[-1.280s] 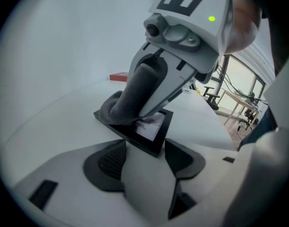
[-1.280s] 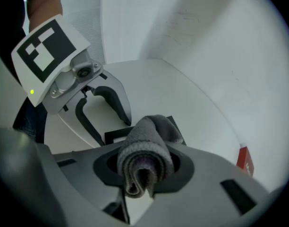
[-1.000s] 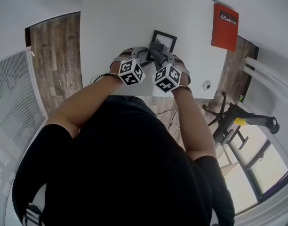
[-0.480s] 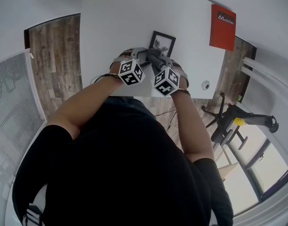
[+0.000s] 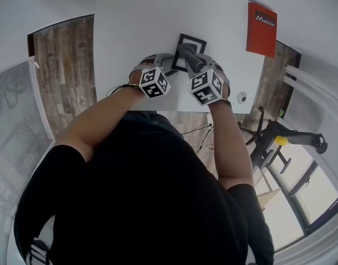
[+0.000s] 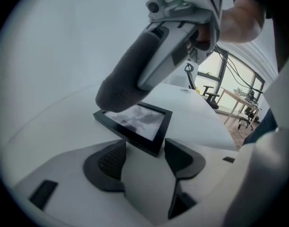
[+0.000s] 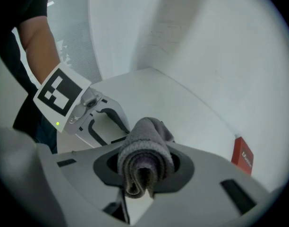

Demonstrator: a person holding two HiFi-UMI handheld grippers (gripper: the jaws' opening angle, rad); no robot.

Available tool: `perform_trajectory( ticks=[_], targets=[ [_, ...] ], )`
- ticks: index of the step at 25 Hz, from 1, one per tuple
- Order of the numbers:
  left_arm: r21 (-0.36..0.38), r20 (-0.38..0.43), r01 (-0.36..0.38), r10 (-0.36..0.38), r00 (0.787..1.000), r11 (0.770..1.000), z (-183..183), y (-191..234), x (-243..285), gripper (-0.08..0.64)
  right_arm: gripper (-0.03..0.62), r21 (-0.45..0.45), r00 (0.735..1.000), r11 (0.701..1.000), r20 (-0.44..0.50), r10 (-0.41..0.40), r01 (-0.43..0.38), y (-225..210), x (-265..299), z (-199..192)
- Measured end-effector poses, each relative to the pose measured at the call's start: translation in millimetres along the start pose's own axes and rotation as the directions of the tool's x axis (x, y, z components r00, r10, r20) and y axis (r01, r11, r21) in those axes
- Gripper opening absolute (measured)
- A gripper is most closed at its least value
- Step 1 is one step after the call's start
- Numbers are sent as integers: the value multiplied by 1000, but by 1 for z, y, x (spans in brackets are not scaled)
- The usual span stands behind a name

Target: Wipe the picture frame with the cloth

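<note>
A black picture frame (image 5: 197, 41) with a grey photo lies flat on the white table (image 5: 130, 32). My right gripper (image 5: 186, 53) is shut on a folded grey cloth (image 7: 144, 161). In the left gripper view the cloth (image 6: 121, 86) rests on the far left corner of the picture frame (image 6: 137, 122). My left gripper (image 6: 145, 157) is open and low on the table, with the frame's near corner just between its fingertips, not clamped. In the head view the left gripper (image 5: 170, 66) sits at the frame's near left side.
A red booklet (image 5: 262, 29) lies at the table's far right corner and also shows in the right gripper view as the red booklet (image 7: 242, 157). A small round white object (image 5: 242, 99) sits near the table's right edge. Beyond that edge an office chair (image 5: 268, 142) stands on the wood floor.
My right gripper has swung right and further onto the frame, dragging the cloth over it. The left gripper has stayed in place at the frame's near corner.
</note>
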State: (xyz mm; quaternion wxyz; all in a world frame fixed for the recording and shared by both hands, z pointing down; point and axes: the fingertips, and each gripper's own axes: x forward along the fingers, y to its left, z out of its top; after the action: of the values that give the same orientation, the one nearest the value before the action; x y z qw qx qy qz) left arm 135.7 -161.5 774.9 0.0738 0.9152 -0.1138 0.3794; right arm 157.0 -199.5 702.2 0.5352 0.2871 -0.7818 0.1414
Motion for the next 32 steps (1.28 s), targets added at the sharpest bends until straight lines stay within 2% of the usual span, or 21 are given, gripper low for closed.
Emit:
perform_trajectory(
  ticks=[7,14,32],
  targets=[
    [4,3,-4,4,1000,1000,0,0,-1,265,101,-5,989,989,0,-149,149,-50,3,8],
    [5,3,-3,3,1000,1000,0,0,-1,265,103,2,973,973,-37,-229,230,-75,21,-8],
    [5,3,-7,7,1000,1000,-1,1,0,267,103,-40,978,979,-61,-201,199,-46,42,-33]
  ],
)
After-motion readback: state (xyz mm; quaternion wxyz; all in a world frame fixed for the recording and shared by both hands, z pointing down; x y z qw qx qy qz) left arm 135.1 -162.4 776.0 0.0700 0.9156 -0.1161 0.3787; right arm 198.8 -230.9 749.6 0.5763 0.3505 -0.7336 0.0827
